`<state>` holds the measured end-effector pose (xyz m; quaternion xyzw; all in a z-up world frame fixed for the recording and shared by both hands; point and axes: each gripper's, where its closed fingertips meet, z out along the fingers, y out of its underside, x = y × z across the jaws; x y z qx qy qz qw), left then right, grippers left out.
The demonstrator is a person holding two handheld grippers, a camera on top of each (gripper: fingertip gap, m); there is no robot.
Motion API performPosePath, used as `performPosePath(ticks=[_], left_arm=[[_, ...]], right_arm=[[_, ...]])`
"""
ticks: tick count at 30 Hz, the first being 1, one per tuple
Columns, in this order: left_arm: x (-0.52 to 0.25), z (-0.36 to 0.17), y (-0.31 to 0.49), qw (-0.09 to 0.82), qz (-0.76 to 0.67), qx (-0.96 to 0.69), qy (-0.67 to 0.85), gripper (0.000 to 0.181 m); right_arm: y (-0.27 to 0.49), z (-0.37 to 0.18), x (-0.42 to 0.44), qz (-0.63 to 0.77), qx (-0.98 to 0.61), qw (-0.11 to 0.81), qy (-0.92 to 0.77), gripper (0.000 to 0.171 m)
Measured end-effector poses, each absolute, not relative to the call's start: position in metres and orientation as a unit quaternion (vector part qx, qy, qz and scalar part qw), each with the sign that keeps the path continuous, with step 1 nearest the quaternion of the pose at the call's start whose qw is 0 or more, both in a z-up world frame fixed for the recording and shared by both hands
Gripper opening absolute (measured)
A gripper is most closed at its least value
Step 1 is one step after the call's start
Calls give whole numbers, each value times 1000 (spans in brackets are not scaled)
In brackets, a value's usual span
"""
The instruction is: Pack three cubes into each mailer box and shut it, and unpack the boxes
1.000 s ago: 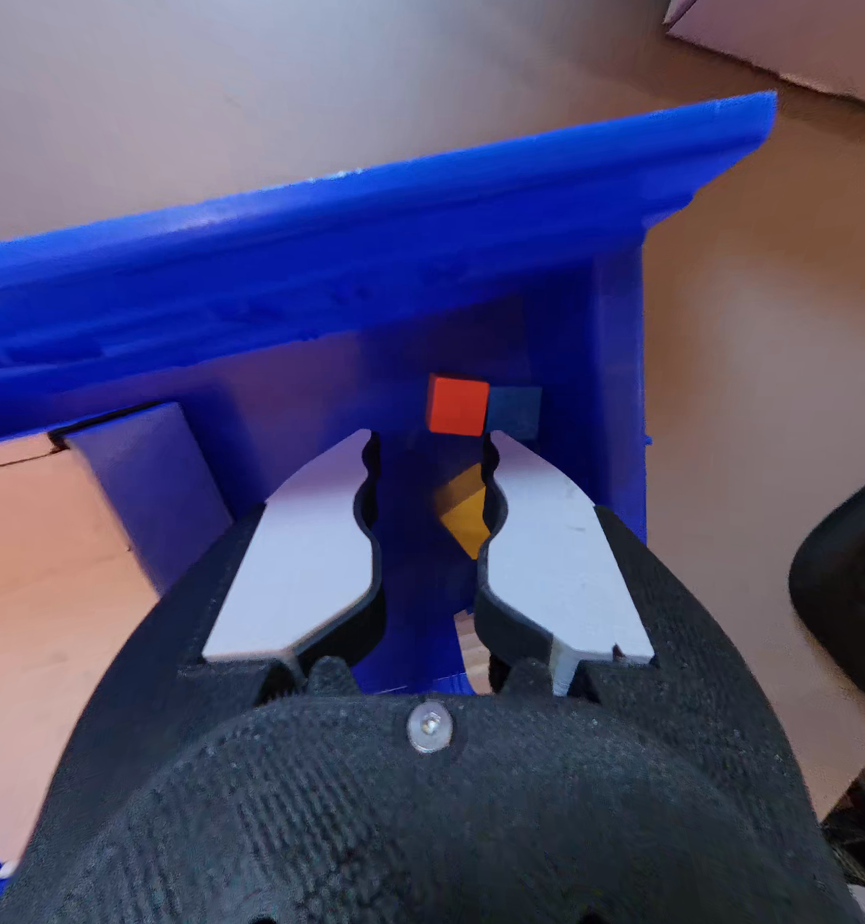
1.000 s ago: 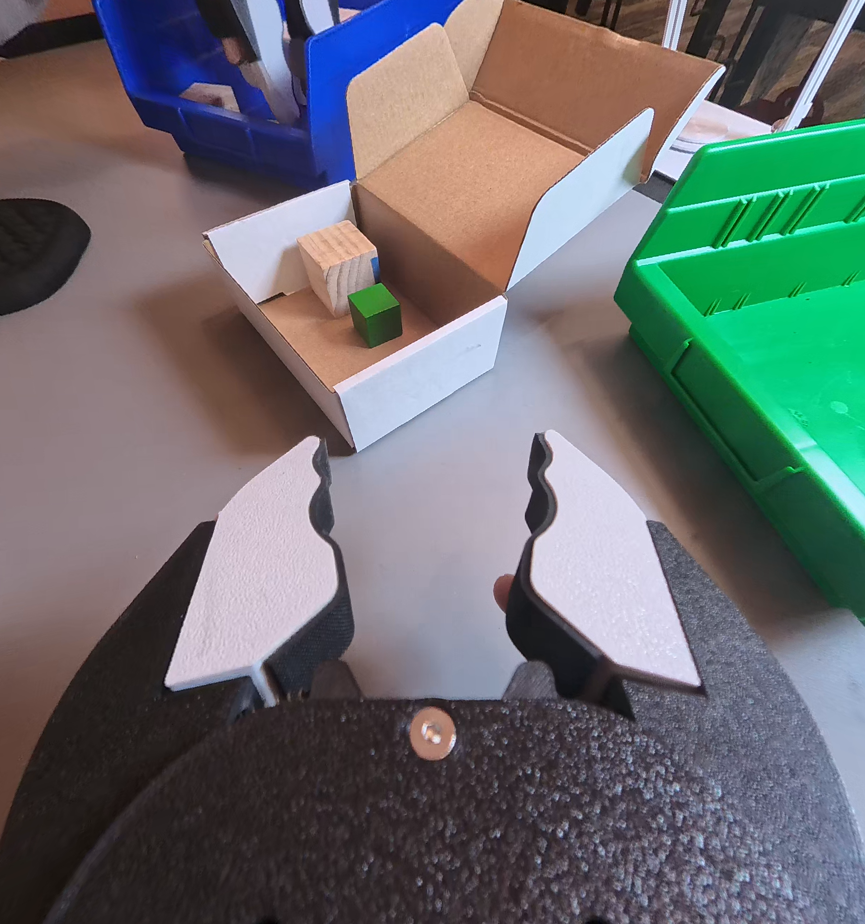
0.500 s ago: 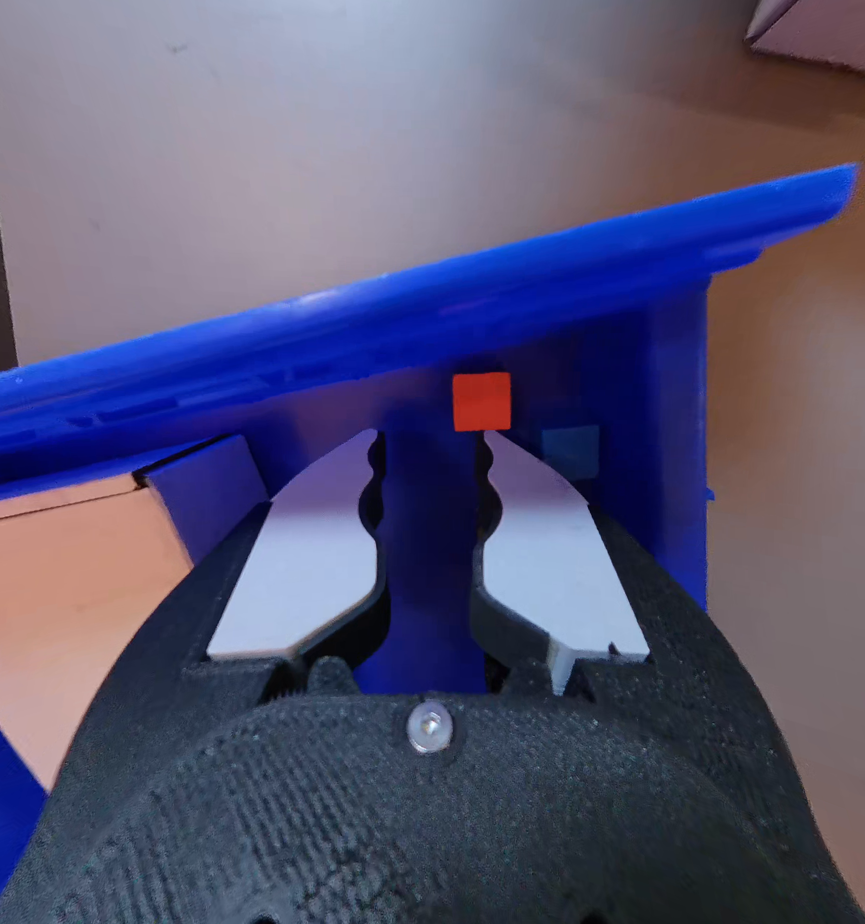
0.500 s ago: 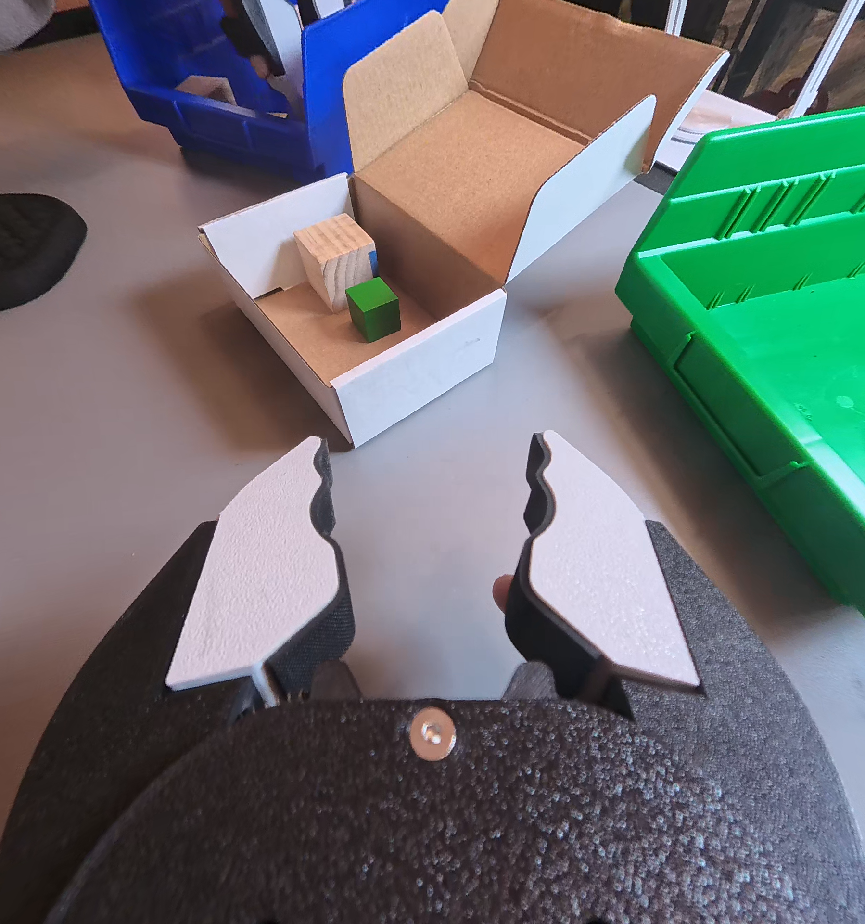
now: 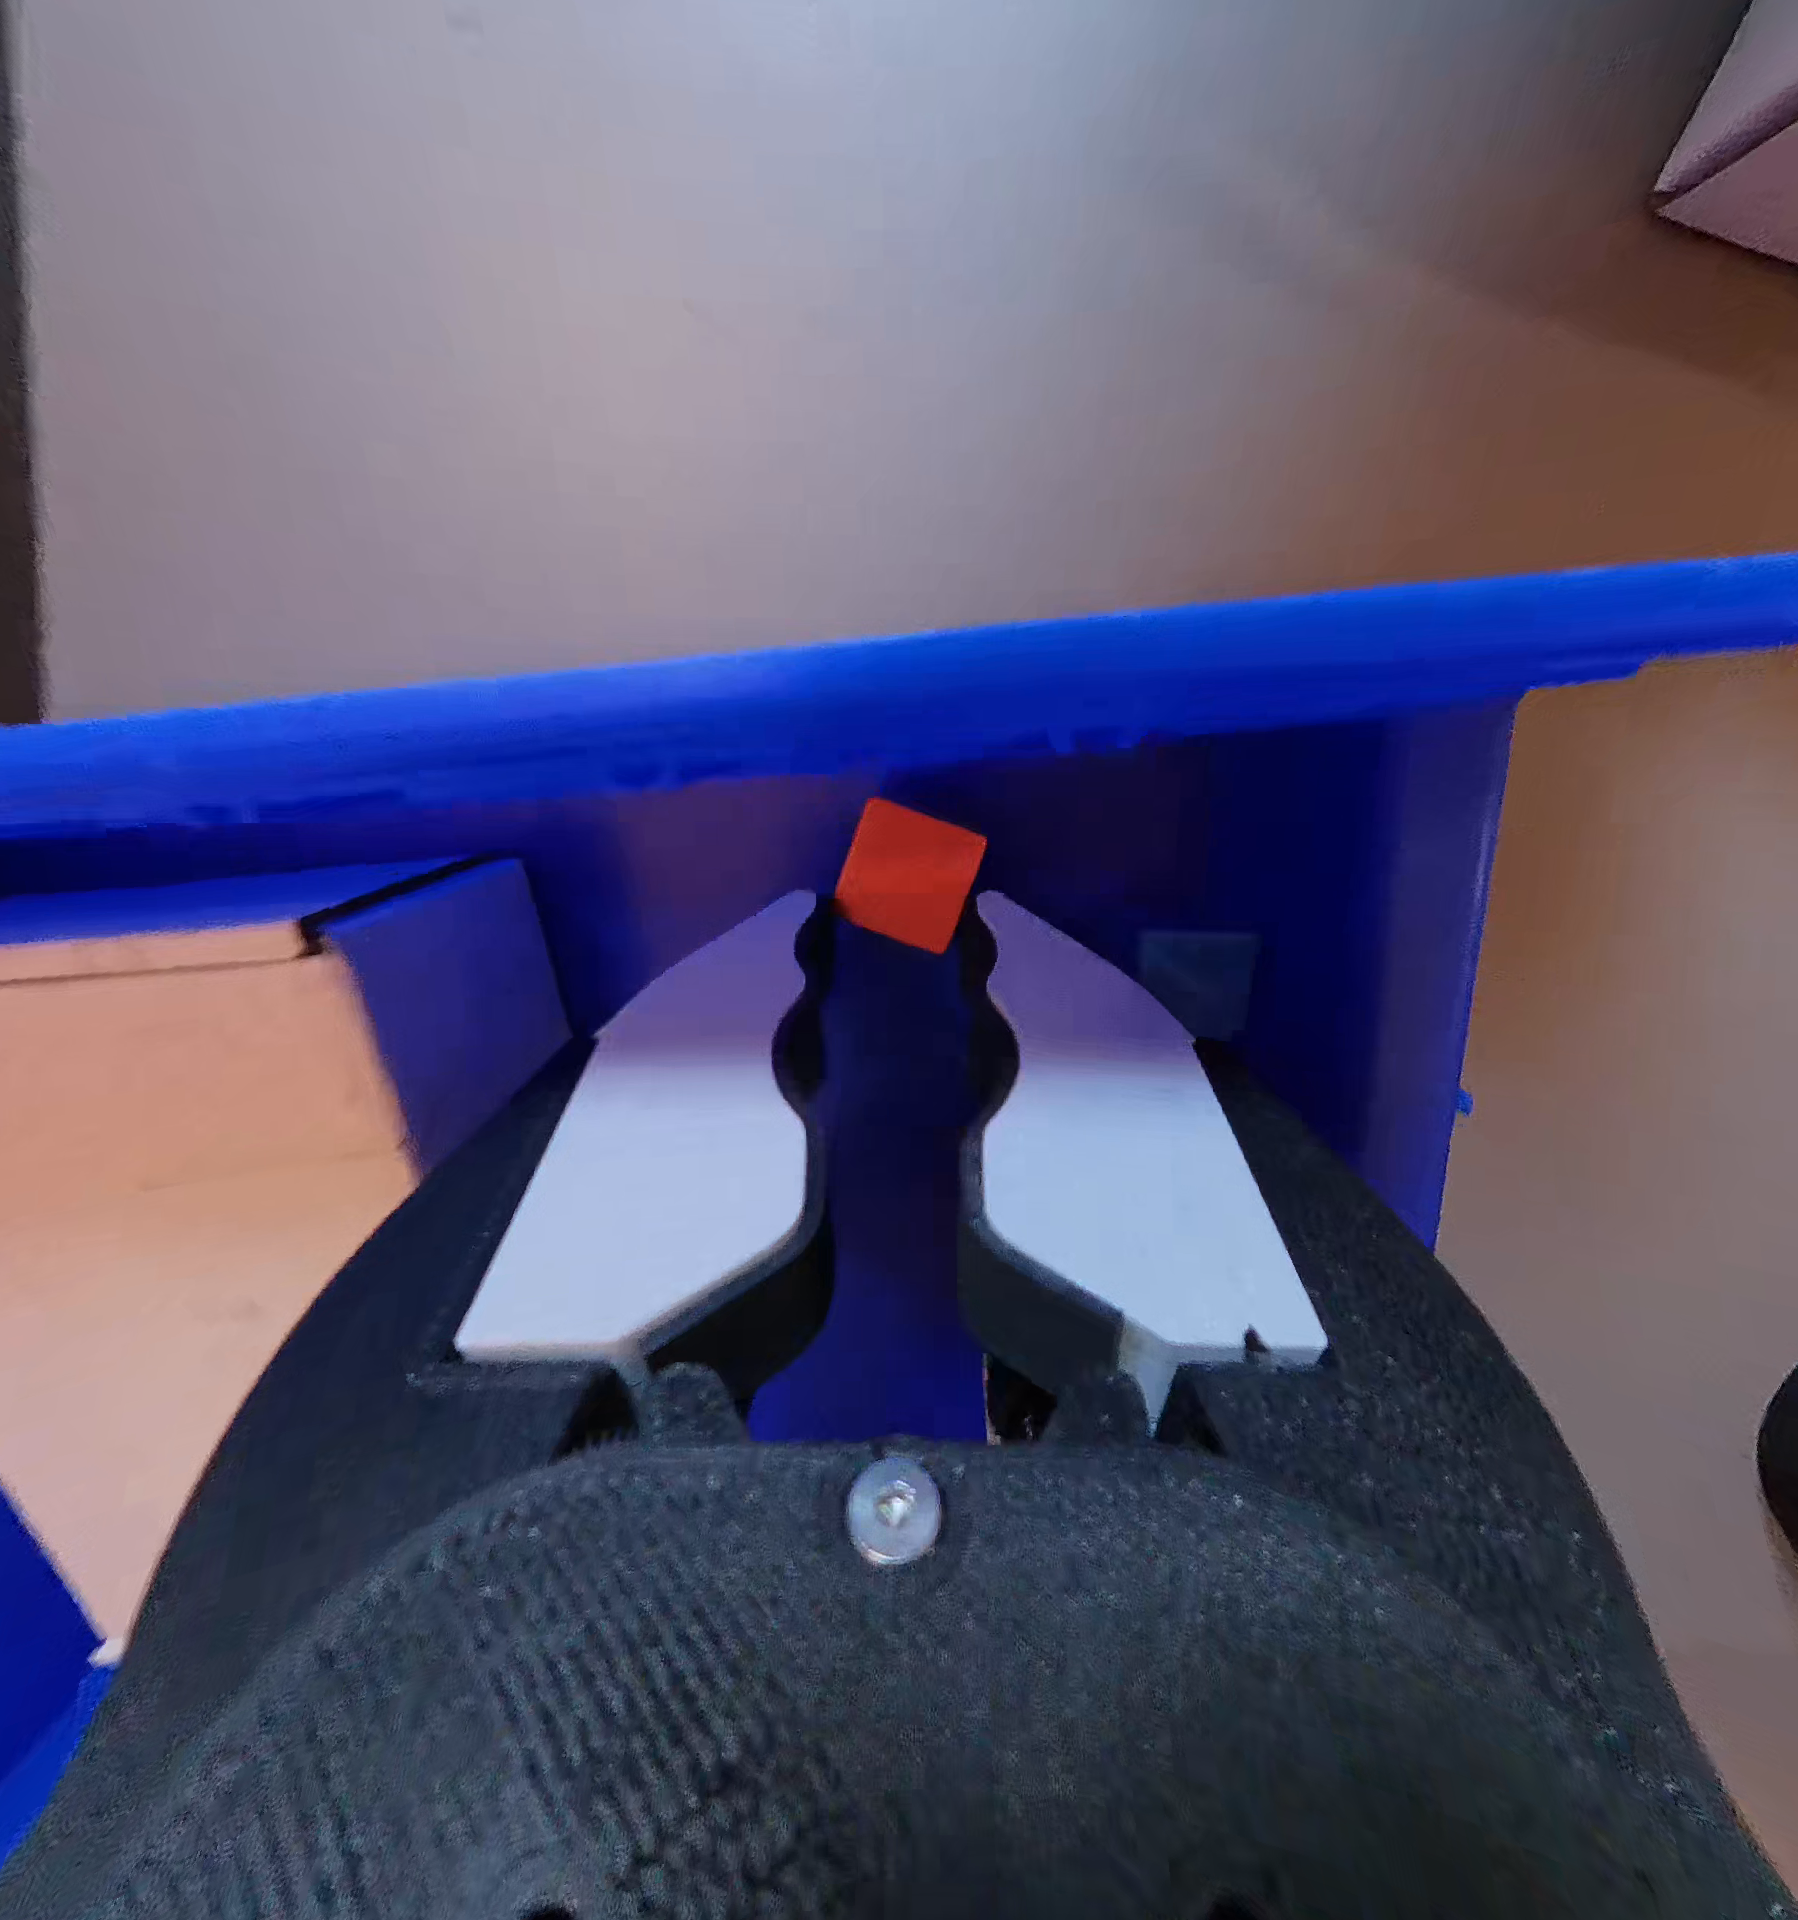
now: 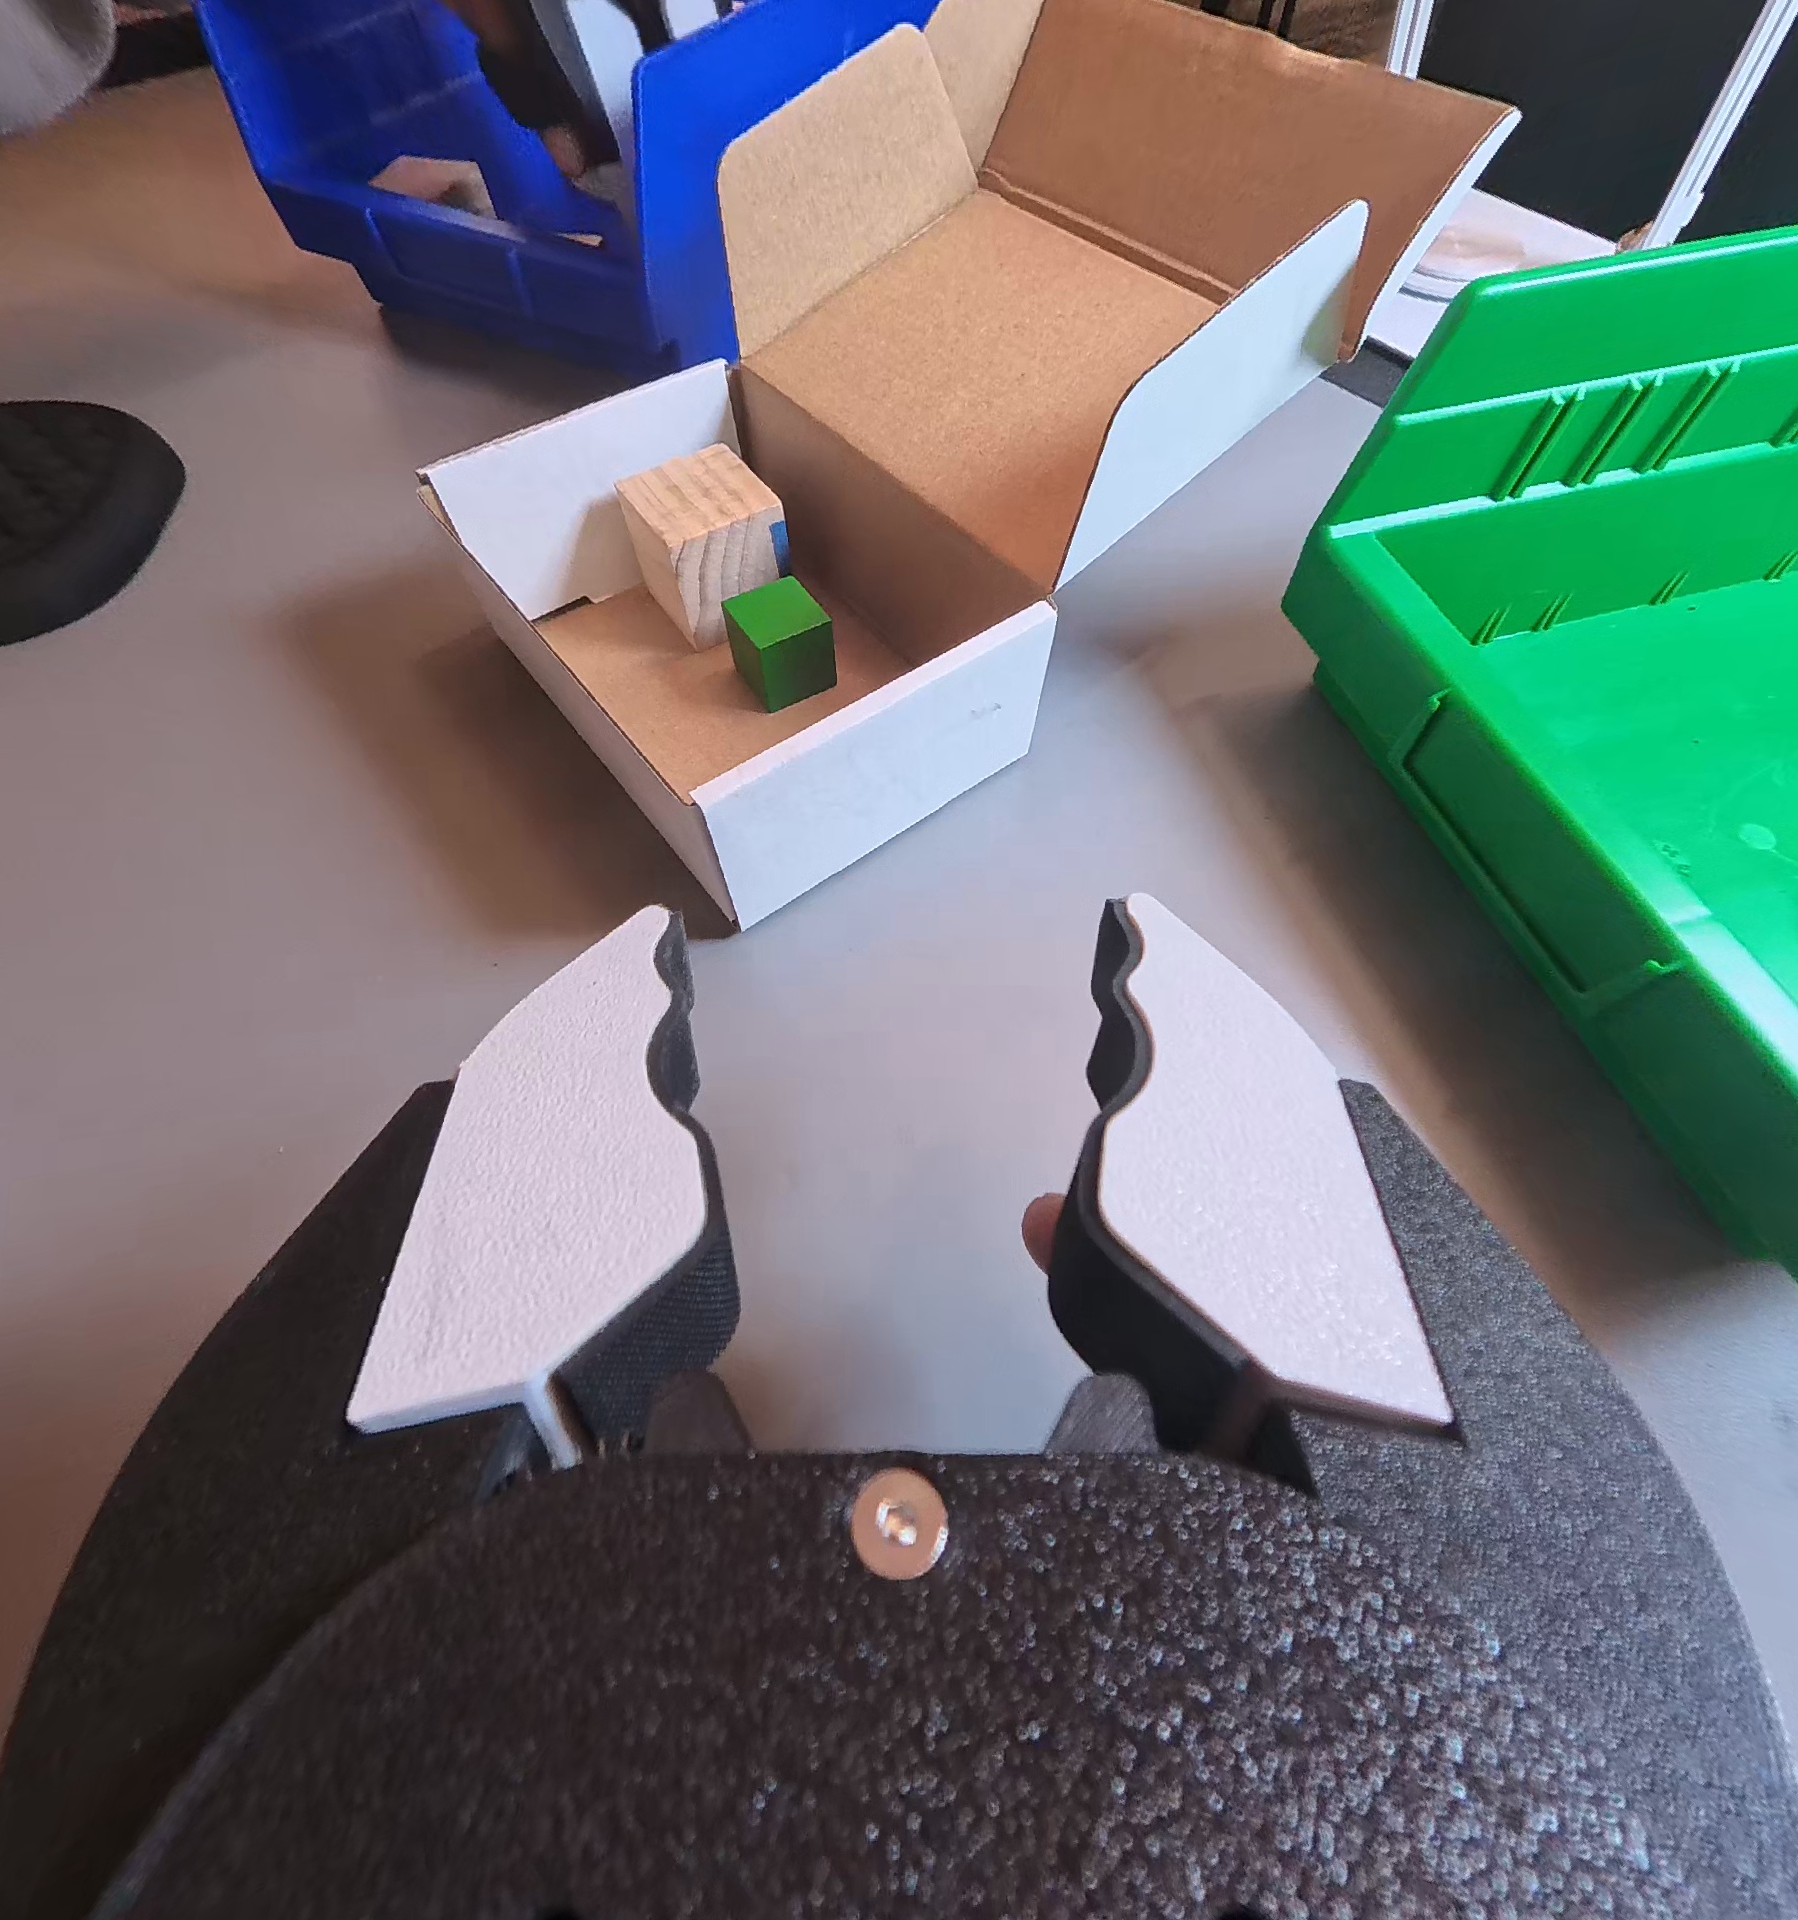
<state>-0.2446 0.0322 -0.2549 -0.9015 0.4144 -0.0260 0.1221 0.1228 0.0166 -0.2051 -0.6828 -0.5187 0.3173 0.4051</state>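
Note:
In the left wrist view my left gripper (image 5: 895,906) is inside the blue bin (image 5: 874,686). Its tips are shut on a small red cube (image 5: 910,873), which sits tilted between them. A dark blue cube (image 5: 1196,966) lies to the right by the bin wall, and a large wooden block (image 5: 126,1091) is on the left. In the right wrist view my right gripper (image 6: 890,920) is open and empty over the table, just in front of the open white mailer box (image 6: 874,790). The box holds a wooden cube (image 6: 703,540), a green cube (image 6: 779,644) and a mostly hidden blue cube (image 6: 781,545).
The blue bin (image 6: 521,260) stands behind and left of the box, with the left gripper inside it. A green bin (image 6: 1622,748) stands to the right. A black pad (image 6: 33,520) lies at the left. Grey table (image 6: 199,883) lies bare around the right gripper. Tip to tip, the grippers are about 40 cm apart. The large wooden block (image 5: 126,1091) lies some 11 cm from my left tips, 50 cm from my right tips.
My left gripper has moved forward and narrowed onto the red cube, which is now tilted between the tips. The yellow cube has dropped out of view. My right gripper has barely moved.

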Motion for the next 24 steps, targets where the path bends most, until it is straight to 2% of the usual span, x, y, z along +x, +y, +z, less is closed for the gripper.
performPosePath(ticks=[5,8,10,13,17,24], left_arm=[[-233,-179,43,221,-29,-892,394,23],[-188,-126,41,282,-49,-867,408,22],[-145,-112,33,292,-63,-849,436,23],[-73,-128,19,267,-94,-830,480,22],[-2,-184,14,207,-95,-819,526,22],[36,-248,28,146,-47,-807,570,22]], right_arm=[[17,-206,122,319,-682,403,-520,74],[18,-204,121,320,-680,407,-519,74],[18,-202,122,319,-678,412,-518,73],[18,-199,122,318,-676,419,-517,73],[17,-195,124,319,-672,426,-515,73],[19,-190,129,324,-669,435,-509,73]])
